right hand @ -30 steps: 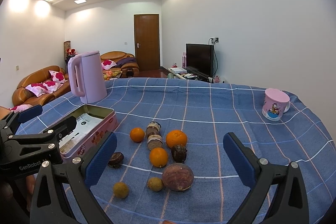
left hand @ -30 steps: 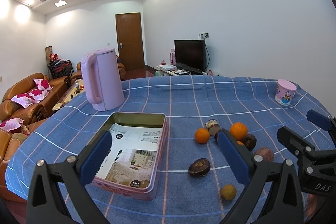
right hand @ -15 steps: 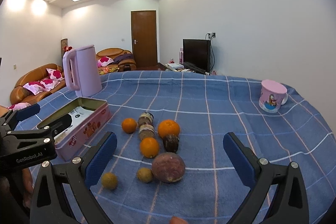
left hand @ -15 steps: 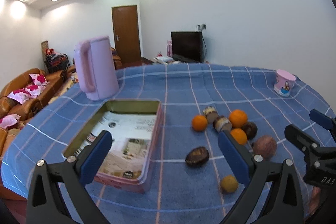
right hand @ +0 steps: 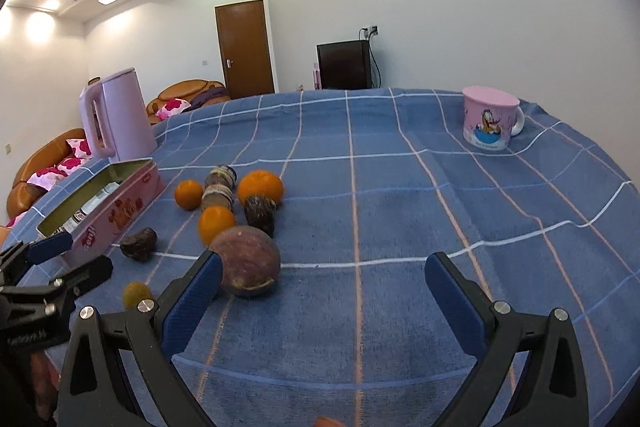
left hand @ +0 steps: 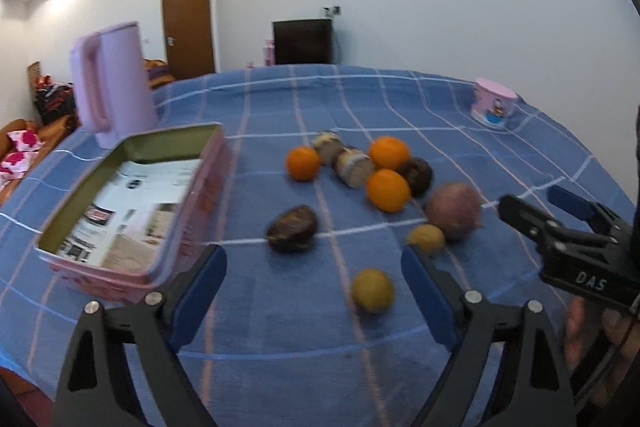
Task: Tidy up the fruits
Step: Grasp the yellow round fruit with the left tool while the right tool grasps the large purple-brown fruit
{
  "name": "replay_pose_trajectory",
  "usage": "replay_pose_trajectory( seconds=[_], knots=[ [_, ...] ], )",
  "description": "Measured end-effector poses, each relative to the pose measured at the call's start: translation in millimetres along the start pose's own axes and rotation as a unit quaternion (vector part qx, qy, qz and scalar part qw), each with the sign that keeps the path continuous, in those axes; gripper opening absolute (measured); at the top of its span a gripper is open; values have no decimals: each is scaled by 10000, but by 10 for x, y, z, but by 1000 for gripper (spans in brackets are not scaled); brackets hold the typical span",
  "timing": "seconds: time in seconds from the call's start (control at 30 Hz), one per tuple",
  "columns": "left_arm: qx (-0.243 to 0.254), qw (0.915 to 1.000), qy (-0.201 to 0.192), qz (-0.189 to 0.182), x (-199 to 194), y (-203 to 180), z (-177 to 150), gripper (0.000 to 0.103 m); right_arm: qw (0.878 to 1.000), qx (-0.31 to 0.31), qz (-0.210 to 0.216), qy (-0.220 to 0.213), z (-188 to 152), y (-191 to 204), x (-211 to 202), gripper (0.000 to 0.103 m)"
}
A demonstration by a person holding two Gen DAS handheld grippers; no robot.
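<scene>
Several fruits lie loose on the blue checked tablecloth: three oranges [left hand: 388, 189], a large purple passion fruit [left hand: 453, 211], dark wrinkled fruits [left hand: 293, 228], two small yellow fruits [left hand: 372, 290] and two brown cut pieces [left hand: 352, 163]. An open pink tin box [left hand: 120, 195] stands left of them. My left gripper [left hand: 314, 291] is open and empty, just short of the nearest yellow fruit. My right gripper [right hand: 322, 297] is open and empty, with the passion fruit [right hand: 245, 261] by its left finger. The tin [right hand: 100, 211] also shows in the right wrist view.
A pink kettle [left hand: 114, 83] stands behind the tin. A pink cartoon mug [right hand: 490, 123] stands far right near the table edge. Each gripper shows in the other's view: the right one [left hand: 576, 251], the left one [right hand: 44, 279]. Sofas and a TV are beyond the table.
Both grippers have moved forward and lower toward the fruit pile. The fruits now appear larger and closer. Nothing has been grasped.
</scene>
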State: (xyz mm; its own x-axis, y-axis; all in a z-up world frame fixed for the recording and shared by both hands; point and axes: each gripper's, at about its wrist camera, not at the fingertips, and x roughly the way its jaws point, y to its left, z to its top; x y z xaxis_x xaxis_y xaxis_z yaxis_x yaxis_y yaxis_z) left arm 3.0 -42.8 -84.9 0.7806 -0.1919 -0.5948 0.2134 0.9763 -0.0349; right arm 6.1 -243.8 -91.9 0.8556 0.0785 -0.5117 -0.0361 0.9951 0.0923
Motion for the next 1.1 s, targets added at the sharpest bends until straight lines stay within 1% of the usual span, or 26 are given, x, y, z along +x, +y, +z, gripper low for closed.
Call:
replay_pose_trajectory(
  seconds=[0.1, 0.17, 0.2, 0.27, 0.3, 0.33, 0.37, 0.4, 0.43, 0.5, 0.57, 0.8, 0.9, 0.93, 0.97, 1.0, 1.03, 1.07, 1.1],
  knots=[
    [100, 9998, 126, -123, 66, -70, -34, 85, 9999, -60, -27, -81, 9, 17, -19, 102],
    [171, 9992, 259, -249, 115, -129, -69, 75, 10000, -19, -13, -72, 20, 8, -13, 102],
    [197, 9989, 314, -300, 131, -144, -84, 72, 10000, -12, -15, -64, 26, 13, -14, 102],
    [249, 9979, 438, -417, 174, -187, -116, 62, 10000, -11, -15, -64, 44, 16, -10, 102],
    [260, 9973, 500, -462, 197, -203, -131, 58, 10000, -20, -14, -74, 54, 28, -10, 102],
    [266, 9970, 543, -482, 216, -206, -137, 50, 10000, -35, -6, -86, 68, 41, -7, 102],
    [254, 9966, 591, -515, 232, -202, -145, 40, 9999, -67, 12, -89, 84, 65, 1, 101],
    [224, 9961, 649, -546, 254, -191, -151, 34, 9999, -98, 37, -83, 95, 90, 11, 101],
    [218, 9964, 624, -529, 252, -177, -149, 30, 9998, -140, 97, -70, 113, 123, 27, 99],
    [185, 9964, 614, -550, 254, -154, -149, 29, 9997, -187, 182, -8, 132, 171, 67, 90],
    [152, 9968, 574, -535, 243, -123, -133, 29, 9993, -248, 282, 74, 151, 225, 116, 84],
    [94, 9998, 94, -174, 184, 66, 108, 29, 9981, -355, 381, 342, 185, 368, 290, 82],
    [68, 10000, -23, -49, 203, 138, 184, 29, 9972, -369, 383, 532, 160, 398, 390, 82],
    [51, 10000, -41, -37, 221, 159, 209, 29, 9966, -402, 364, 613, 153, 412, 424, 81],
    [37, 10000, -41, -25, 244, 180, 231, 29, 9963, -437, 364, 648, 148, 423, 437, 75],
    [18, 10000, -26, -3, 273, 195, 252, 29, 9959, -450, 356, 694, 142, 423, 451, 74],
    [4, 10000, -9, 0, 293, 205, 266, 29, 9952, -439, 384, 789, 138, 419, 481, 72],
    [3, 10000, 4, -9, 312, 209, 272, 29, 9945, -415, 450, 852, 136, 408, 507, 66],
    [-2, 10000, 9, 1, 334, 219, 272, 29, 9937, -388, 520, 913, 138, 401, 532, 65]
  ],
)
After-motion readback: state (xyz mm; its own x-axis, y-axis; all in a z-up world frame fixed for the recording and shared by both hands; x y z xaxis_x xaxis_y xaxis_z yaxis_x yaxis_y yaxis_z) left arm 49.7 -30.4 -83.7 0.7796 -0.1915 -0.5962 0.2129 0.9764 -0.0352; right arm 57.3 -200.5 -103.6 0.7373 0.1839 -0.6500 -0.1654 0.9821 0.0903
